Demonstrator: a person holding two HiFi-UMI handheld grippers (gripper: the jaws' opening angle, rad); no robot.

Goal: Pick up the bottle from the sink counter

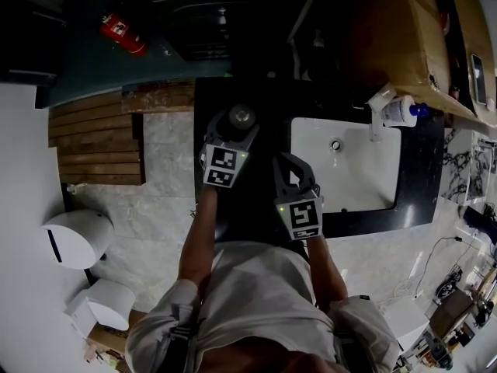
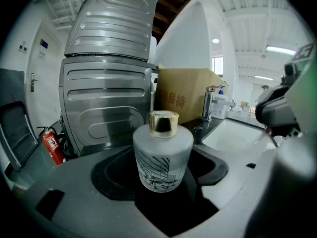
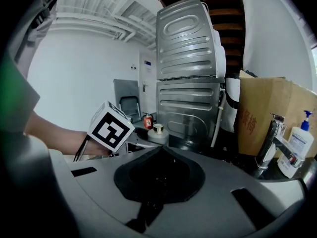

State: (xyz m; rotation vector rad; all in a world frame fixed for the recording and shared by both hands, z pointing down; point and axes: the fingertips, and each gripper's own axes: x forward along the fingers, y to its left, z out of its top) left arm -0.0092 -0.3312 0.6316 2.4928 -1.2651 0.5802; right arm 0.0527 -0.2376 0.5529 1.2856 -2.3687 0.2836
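Observation:
A frosted glass bottle [image 2: 162, 157] with a gold cap and a ship drawing stands upright between the jaws of my left gripper [image 2: 161, 170], which is shut on it. From the head view the bottle's cap [image 1: 241, 116] shows at the tips of the left gripper [image 1: 235, 129], over the left end of the black sink counter [image 1: 423, 179]. Whether the bottle's base touches the counter I cannot tell. My right gripper [image 1: 284, 162] hovers beside it, nearer the white basin [image 1: 353, 186]; its jaws [image 3: 161, 150] are shut with nothing between them. The right gripper view shows the bottle [image 3: 158, 132] far off.
A faucet [image 1: 376, 113] and a white pump bottle [image 1: 403, 112] stand behind the basin. A cardboard box [image 1: 408, 41] sits on the counter's far side. Stacked metal appliances [image 2: 106, 98] rise behind the bottle. A red fire extinguisher [image 1: 123, 34] lies on the floor, far left.

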